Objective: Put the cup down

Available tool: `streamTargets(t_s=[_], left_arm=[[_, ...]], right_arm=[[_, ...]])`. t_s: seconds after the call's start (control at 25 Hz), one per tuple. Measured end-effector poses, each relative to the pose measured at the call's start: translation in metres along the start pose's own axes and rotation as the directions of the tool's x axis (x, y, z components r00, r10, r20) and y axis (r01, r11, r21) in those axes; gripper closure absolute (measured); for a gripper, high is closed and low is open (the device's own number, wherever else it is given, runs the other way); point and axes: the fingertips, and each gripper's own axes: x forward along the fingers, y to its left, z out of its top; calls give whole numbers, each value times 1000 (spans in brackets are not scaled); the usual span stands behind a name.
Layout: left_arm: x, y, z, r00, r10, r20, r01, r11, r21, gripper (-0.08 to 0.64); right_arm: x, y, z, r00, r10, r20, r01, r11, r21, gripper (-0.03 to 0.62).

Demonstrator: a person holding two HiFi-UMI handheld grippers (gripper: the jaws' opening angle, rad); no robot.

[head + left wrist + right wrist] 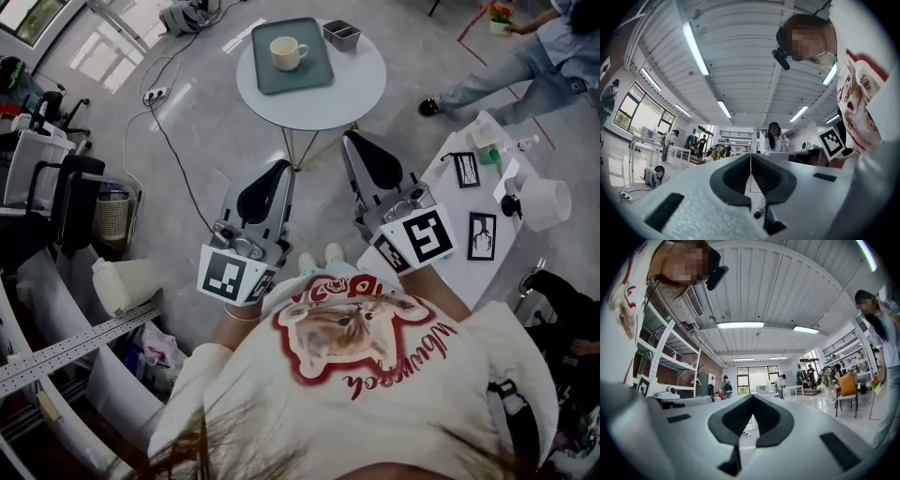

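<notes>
A cream cup (287, 52) stands upright on a grey-green tray (315, 71), which lies on the round white table (361, 89) ahead of me. Both grippers are held close to my chest, well short of the table and apart from the cup. My left gripper (282, 167) is shut with nothing in it; its jaws meet at the tips (750, 155). My right gripper (352, 139) is also shut and empty, jaw tips touching (752, 397). Both gripper views point up across the room at ceiling lights and distant people, and the cup is not in them.
A small dark box (341, 35) sits at the table's far edge. A white side table (450, 246) with framed pictures and a lamp (544, 202) stands at my right. A person (525, 56) walks at far right. Cables (159, 122) trail across the floor at left, by shelving (56, 347).
</notes>
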Motion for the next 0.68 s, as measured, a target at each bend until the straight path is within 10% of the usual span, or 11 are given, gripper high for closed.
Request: streamTargets(t_s=[0.68], left_arm=[[-13, 1, -2, 1000, 23, 2, -23, 1000, -5, 545]], right_arm=[[4, 10, -4, 999, 31, -15, -31, 1000, -3, 565]])
